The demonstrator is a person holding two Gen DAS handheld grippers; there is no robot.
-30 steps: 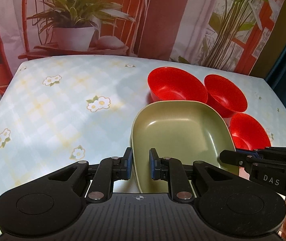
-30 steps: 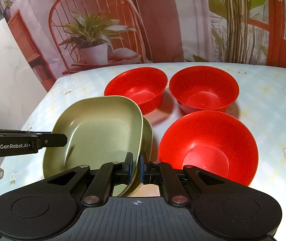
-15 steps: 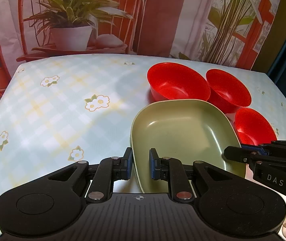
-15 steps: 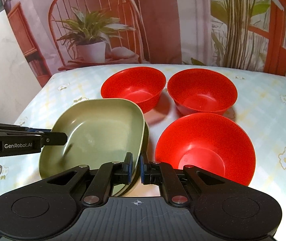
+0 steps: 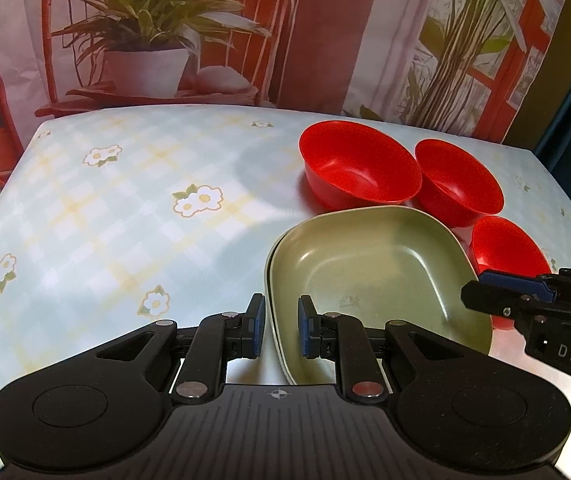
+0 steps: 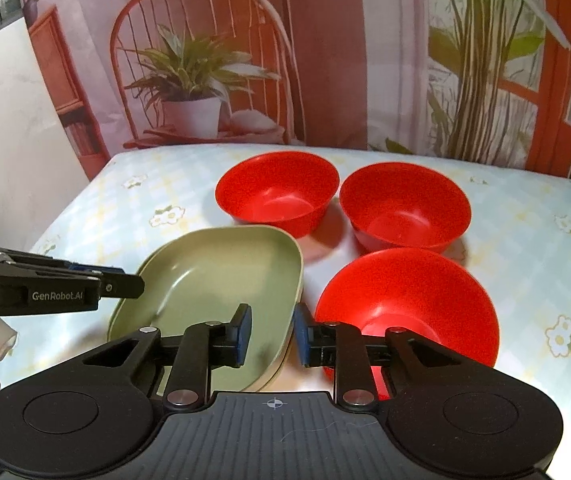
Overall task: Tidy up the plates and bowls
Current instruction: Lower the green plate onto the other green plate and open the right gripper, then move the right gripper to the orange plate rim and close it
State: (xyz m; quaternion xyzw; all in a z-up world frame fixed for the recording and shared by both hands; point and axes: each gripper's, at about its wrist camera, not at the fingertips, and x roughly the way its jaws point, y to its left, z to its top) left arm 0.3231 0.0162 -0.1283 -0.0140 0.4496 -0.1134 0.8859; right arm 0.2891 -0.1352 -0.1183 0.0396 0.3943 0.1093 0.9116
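Olive-green plates [image 5: 369,276], two stacked with rims nearly matching, lay nearest on the worktop [image 5: 125,216], which wore a pale blue check cloth with white flowers. At their near-left rim the left gripper [image 5: 279,326] was clenched on the stack, one blue pad outside the rim and one inside. At the near-right rim the right gripper [image 6: 271,334] straddled the edge with its jaws opening, the rim between them and a gap visible at each pad. Just right of the plates sat the nearest red bowl [image 6: 407,308], upright and empty, partly hidden behind the right gripper's finger. Farther back stood two more red bowls side by side, the left bowl [image 6: 279,192] just beyond the plates' far edge and the right bowl [image 6: 403,206] beside it, their rims close together. Beyond the worktop's far edge hung a printed backdrop [image 6: 325,40] showing a red chair, a potted plant and a window.
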